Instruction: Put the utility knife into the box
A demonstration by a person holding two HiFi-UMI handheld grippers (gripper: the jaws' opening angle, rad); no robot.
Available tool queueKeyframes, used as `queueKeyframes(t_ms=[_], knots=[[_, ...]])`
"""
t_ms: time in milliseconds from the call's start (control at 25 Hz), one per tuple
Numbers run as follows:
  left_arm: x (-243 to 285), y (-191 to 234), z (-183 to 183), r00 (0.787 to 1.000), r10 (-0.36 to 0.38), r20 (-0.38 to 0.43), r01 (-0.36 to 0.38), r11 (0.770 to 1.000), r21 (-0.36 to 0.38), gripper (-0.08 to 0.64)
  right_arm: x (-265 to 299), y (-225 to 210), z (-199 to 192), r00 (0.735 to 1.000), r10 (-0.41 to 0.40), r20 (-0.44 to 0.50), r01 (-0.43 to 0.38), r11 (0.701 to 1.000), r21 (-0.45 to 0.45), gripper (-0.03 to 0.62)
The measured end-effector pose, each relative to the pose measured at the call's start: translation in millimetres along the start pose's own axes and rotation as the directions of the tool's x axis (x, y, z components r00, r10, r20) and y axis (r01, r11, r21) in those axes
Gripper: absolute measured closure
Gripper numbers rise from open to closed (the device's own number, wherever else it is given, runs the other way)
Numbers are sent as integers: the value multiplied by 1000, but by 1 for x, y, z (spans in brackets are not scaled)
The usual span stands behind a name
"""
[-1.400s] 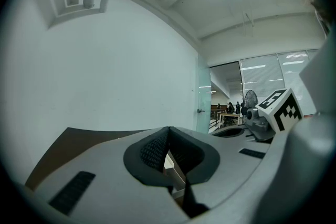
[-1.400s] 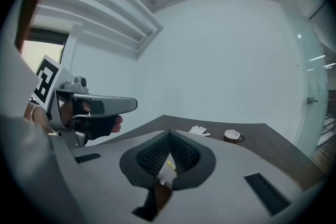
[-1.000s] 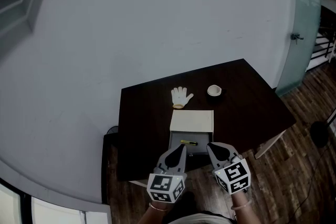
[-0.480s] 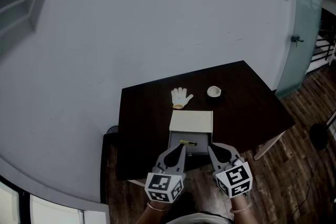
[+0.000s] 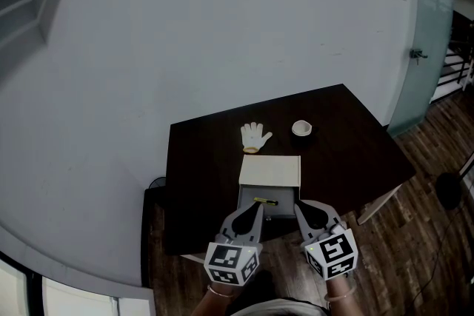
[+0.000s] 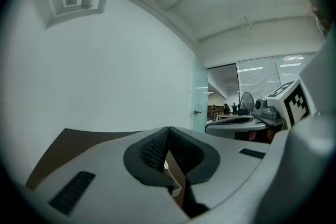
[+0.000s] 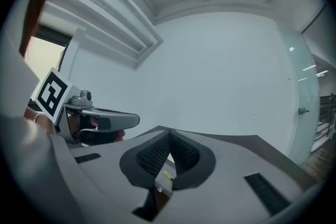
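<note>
Glove (image 5: 255,137) and white roll (image 5: 301,128) lie beyond the box (image 5: 269,172) (utility knife (image 5: 265,201) inside).

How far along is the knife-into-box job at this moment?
Done: the yellow utility knife lies inside the open box. In hand: nothing; left gripper and right gripper are both shut and empty at the box's near edge. Left: at most shutting the lid.

No word, number or brand can be read anywhere from where I stand. The only print is the black-and-white square markers on the cubes of the left gripper (image 5: 257,207) and the right gripper (image 5: 298,208). They are coded patterns, not letters or figures.
</note>
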State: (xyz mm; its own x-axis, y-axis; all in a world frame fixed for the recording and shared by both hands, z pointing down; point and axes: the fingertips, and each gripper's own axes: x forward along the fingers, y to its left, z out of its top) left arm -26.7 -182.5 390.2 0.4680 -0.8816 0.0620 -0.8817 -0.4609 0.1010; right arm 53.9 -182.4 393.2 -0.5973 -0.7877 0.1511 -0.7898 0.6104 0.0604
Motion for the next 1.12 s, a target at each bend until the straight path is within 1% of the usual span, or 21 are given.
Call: queueKeyframes(t_ms=[520,840,1120], knots=[[1,9,1,1000,-22,3,22,1000,-13,541,7,7,0,999,-17,-27,17,1000,-7,586],[5,18,-4,1000,-21,0,21,999,-30,541,18,2,0,1000,-31,-4,31,1000,-2,586],[12,28,-4,1000,-25,4,25,999,-38,541,28,-4,-1,999,-52,9,52,998,22,586]])
